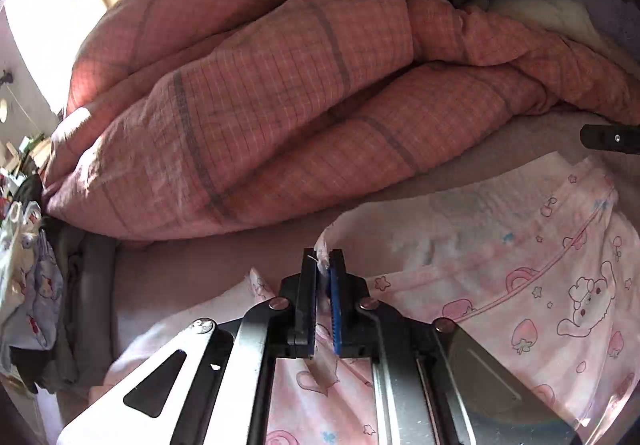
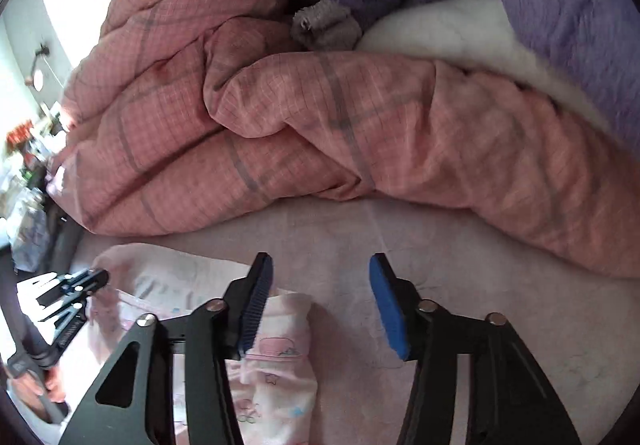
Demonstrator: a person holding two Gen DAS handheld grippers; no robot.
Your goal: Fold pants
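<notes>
Pale pink pants (image 1: 520,265) with a cartoon print lie spread on the bed sheet (image 1: 192,265). My left gripper (image 1: 323,265) is shut on a thin edge of the pants, and a bit of fabric pokes out past the tips. In the right wrist view the left gripper (image 2: 92,279) sits at the pants' far left edge. My right gripper (image 2: 322,269) stands open over the sheet, its left finger (image 2: 256,301) above a bunched end of the pants (image 2: 280,357). The pads do not press on the cloth. One of its fingertips (image 1: 608,139) shows at the right edge of the left wrist view.
A thick pink plaid quilt (image 2: 320,133) is heaped across the bed just beyond the pants. Behind it lie a purple fluffy blanket (image 2: 560,5) and a white plush piece (image 2: 460,29). Clothes and clutter (image 1: 28,265) pile up past the bed's left edge.
</notes>
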